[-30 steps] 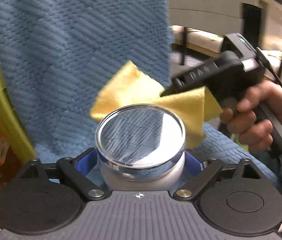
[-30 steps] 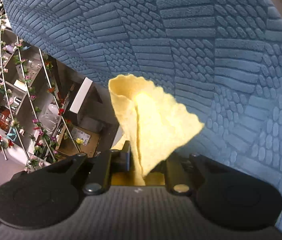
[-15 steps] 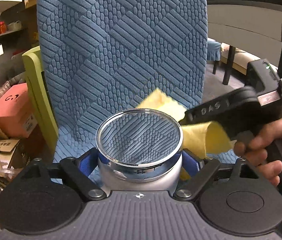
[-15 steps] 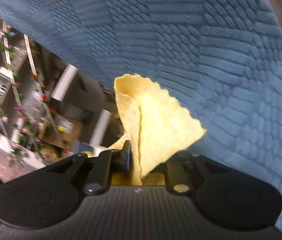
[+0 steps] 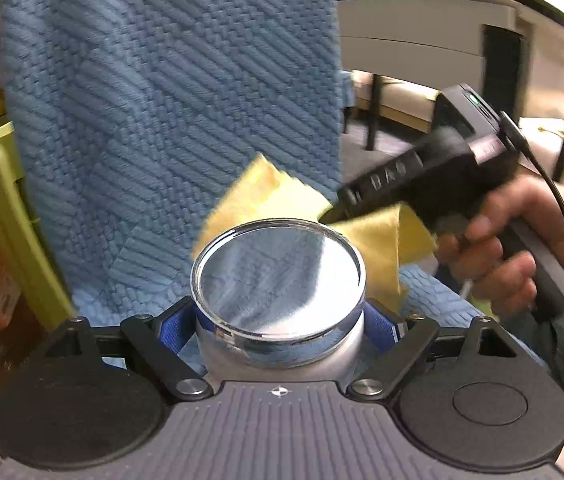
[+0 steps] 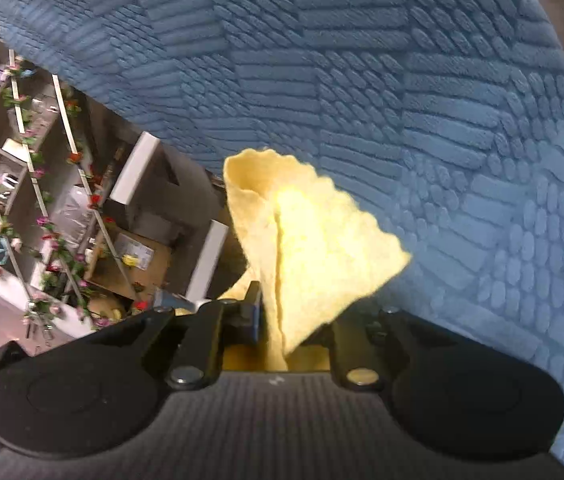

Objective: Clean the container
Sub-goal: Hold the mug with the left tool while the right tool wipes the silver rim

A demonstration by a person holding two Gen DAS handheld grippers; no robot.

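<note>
A: From the left wrist view, the left claw has its blue pads clamped on the silver container, mouth facing the camera. Its jaws have just been closing a little, with the container between them throughout.

B: And the right claw?

A: It's at the container's far rim, in a person's hand, with the yellow cloth bunched behind the rim. Half a second ago the cloth sat lower and more to the right.

B: From the right wrist view?

A: The right claw is clenched tight on the yellow cloth, which stands up folded against the blue textured fabric. That grip looks unchanged.
</note>
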